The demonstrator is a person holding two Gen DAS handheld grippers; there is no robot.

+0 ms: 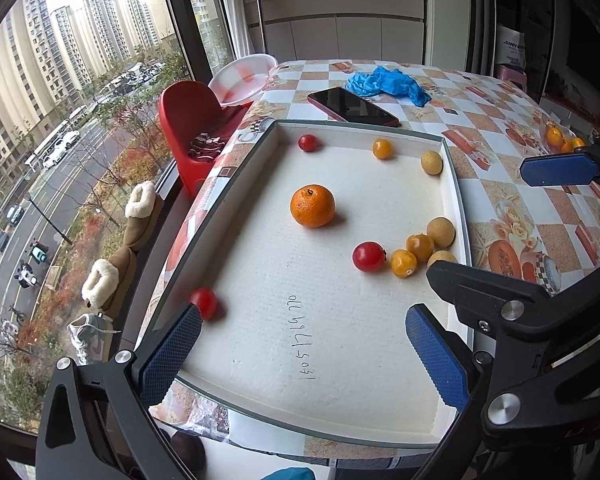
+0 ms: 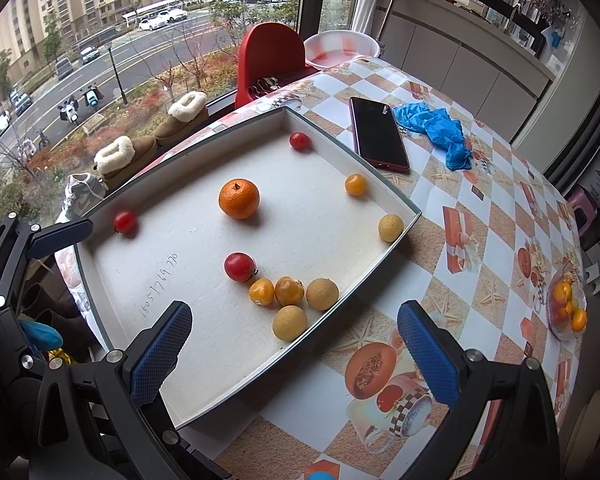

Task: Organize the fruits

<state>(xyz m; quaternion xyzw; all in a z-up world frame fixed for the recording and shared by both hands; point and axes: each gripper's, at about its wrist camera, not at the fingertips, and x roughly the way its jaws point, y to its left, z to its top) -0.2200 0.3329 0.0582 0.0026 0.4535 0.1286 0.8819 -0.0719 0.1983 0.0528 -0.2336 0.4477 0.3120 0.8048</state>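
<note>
On the counter [image 1: 500, 128] sits a white tray [image 1: 340, 340] holding loose fruit: a tomato [image 1: 204, 303] at its near left edge, an orange [image 1: 312, 205] mid-tray, and a cluster [image 1: 420, 250] of a tomato, yellow and tan fruits at the right wall. Three more small fruits lie along the far wall. The left claw [image 1: 304, 350] and right claw [image 2: 294, 354] both hover wide open and empty over the tray's near end.

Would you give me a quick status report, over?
Left gripper and right gripper open, empty. Fruits loose in white tray, mandarin alone mid-tray. Nothing in the way.
</note>
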